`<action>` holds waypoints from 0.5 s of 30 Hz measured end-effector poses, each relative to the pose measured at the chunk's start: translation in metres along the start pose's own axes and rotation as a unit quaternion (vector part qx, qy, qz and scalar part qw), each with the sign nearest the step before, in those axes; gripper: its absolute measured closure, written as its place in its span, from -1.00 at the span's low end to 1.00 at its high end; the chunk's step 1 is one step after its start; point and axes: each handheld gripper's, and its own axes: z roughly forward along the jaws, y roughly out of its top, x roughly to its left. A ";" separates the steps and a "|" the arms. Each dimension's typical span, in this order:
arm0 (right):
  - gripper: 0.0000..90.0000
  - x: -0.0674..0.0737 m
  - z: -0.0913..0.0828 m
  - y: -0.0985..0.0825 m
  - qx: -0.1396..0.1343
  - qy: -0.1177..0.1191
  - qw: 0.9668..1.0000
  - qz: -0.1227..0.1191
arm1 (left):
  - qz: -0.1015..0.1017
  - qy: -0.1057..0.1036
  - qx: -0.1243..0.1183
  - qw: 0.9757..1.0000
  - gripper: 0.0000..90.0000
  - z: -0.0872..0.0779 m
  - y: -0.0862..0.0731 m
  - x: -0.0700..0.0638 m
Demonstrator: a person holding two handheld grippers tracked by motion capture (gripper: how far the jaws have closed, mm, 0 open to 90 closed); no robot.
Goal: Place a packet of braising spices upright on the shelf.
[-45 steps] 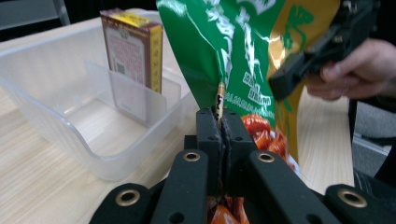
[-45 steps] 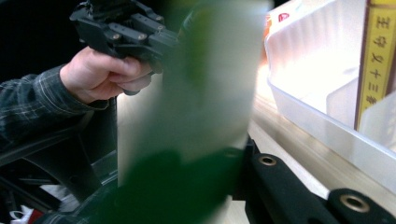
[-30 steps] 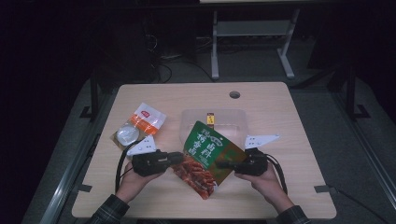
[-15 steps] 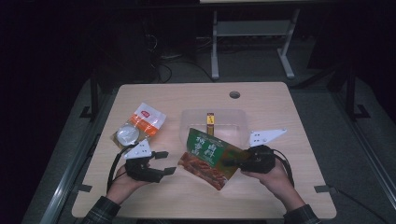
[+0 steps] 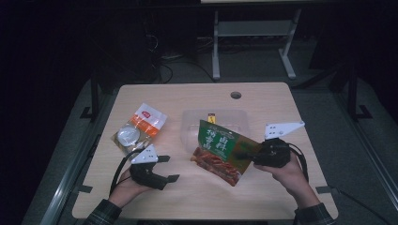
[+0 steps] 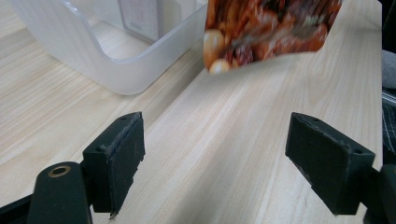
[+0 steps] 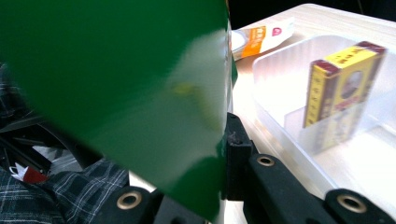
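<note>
Holding the green snack pouch (image 5: 220, 152) by its right edge, your right gripper (image 5: 248, 154) has its jaws clamped tight on the foil; in the right gripper view the pouch's green back (image 7: 140, 84) sits between the black jaws and blocks most of the frame. Pouch is off the wooden table (image 5: 263, 197), tilted, lower corner pointing down toward you, upper edge overlapping the near rim of the clear plastic bin (image 5: 192, 122). Your left gripper (image 5: 166, 168) has just been opening: jaws now wide apart, nothing between them, the left pad (image 6: 116, 163) and its mate hovering over bare tabletop (image 6: 224, 154). From that view the pouch's printed bottom edge (image 6: 271, 32) hangs above the table just ahead, clear of the pads, with the bin's corner (image 6: 116, 70) to its left. Inside the bin a small yellow box (image 7: 343, 88) stands upright against a divider. Left of the bin, well apart from both grippers, lies an orange-and-white packet (image 5: 141, 129) flat on the table.
</note>
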 end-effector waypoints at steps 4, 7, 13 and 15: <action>0.99 -0.001 -0.013 0.001 0.000 -0.010 1.000 -0.001 | -0.001 0.001 -0.002 1.000 -0.57 -0.001 -0.001 0.001; 0.99 -0.002 -0.023 -0.001 -0.007 -0.020 1.000 0.003 | -0.002 0.003 -0.004 1.000 -0.58 -0.001 -0.001 0.002; 0.99 -0.005 -0.041 -0.005 -0.008 -0.055 0.998 0.010 | -0.004 0.005 -0.004 1.000 -0.59 0.000 -0.002 0.004; 0.99 -0.006 -0.046 -0.005 -0.007 -0.068 0.998 0.013 | -0.001 0.004 -0.002 1.000 -0.59 0.001 -0.002 0.004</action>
